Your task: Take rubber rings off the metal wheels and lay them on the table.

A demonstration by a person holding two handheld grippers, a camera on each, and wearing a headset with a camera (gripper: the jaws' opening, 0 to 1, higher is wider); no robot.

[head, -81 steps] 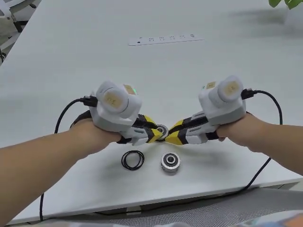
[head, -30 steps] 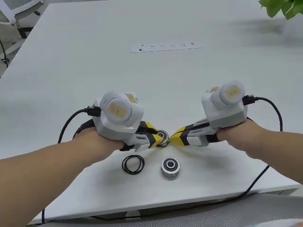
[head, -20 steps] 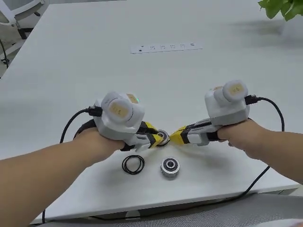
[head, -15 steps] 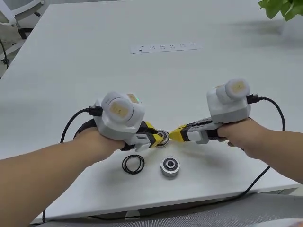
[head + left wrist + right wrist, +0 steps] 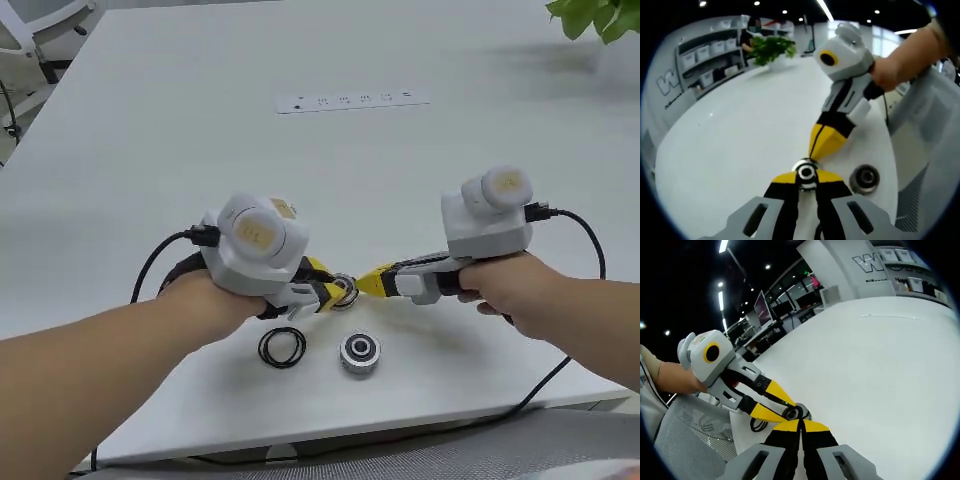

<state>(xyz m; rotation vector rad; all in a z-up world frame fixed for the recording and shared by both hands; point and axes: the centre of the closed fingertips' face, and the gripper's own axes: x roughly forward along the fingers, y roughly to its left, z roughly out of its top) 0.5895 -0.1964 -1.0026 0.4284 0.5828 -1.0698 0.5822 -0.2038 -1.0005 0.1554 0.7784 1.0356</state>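
My left gripper (image 5: 335, 291) is shut on a small metal wheel (image 5: 345, 290), held a little above the white table (image 5: 200, 130). In the left gripper view the wheel (image 5: 806, 171) sits between my yellow tips (image 5: 806, 177). My right gripper (image 5: 362, 284) is shut, and its tip touches the wheel's right side. I cannot tell whether it pinches a ring. In the right gripper view its closed tips (image 5: 801, 424) meet the wheel (image 5: 795, 412). Black rubber rings (image 5: 282, 347) lie on the table beside a second metal wheel (image 5: 359, 351).
A white power strip (image 5: 352, 98) lies across the far middle of the table. A green plant (image 5: 590, 15) stands at the far right corner. The table's front edge (image 5: 400, 425) runs just below the loose wheel. Cables trail from both grippers.
The right hand has drifted slightly to the right and its gripper body has levelled out, while its tip stays at the wheel. The left gripper holds the wheel in the same spot.
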